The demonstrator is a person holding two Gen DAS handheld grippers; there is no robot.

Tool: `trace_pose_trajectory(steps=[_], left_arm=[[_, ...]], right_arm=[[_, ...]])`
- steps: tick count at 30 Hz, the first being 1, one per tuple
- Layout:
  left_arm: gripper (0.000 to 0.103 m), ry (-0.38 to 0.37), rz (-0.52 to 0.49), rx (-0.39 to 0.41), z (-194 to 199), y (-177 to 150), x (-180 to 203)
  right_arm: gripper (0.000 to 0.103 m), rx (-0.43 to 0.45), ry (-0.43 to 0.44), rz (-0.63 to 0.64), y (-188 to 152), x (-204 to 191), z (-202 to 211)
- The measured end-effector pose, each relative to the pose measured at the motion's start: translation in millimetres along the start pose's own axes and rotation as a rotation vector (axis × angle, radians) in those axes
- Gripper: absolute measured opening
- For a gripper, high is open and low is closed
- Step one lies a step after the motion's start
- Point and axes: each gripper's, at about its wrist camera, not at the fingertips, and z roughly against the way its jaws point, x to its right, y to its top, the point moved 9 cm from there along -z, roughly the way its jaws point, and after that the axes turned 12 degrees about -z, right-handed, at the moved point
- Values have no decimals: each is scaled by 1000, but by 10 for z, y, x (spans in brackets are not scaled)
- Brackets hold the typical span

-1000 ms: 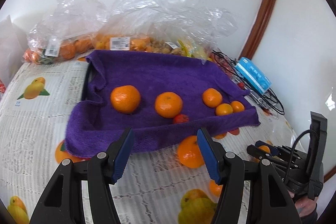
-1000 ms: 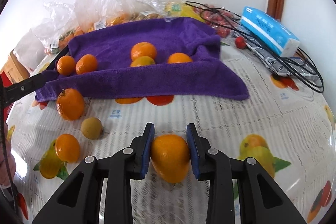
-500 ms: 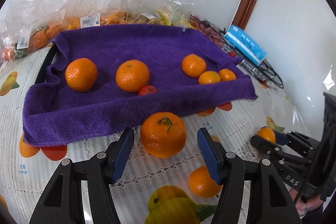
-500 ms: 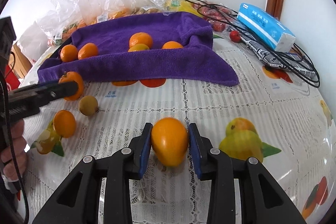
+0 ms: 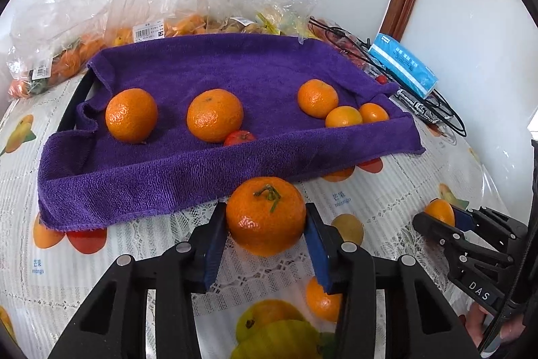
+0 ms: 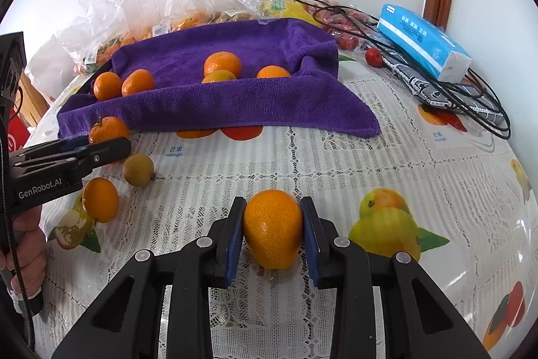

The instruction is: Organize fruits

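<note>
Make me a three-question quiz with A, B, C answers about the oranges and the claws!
1. Where is the small red fruit?
A. On the purple towel, beside an orange
B. In the right claw
C. On the blue tissue pack

2. How many oranges lie on the purple towel?
A. Two
B. Five
C. Nine

3. What is the left claw doing?
A. Wide open, nothing between its pads
B. Closed around a stemmed orange
C. Gripping the towel

Answers:
1 A, it touches the middle orange on the towel.
2 B, the left wrist view shows five.
3 B, both blue pads press the orange's sides; the right claw grips another orange.
</note>
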Motion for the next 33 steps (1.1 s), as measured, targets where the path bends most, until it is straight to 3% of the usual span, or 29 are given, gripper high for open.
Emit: trace_pose_trajectory(steps=[6, 15, 33], left_arm=[[42, -4, 3, -1, -4, -1, -4], [43, -4, 11, -3, -10, -10, -7], [43, 22, -14, -13, -23, -3, 10]], right_arm=[[51, -8, 1, 28, -16, -48, -17], [63, -16, 11, 37, -21, -62, -27], [70, -11, -12, 16, -23, 0, -23]])
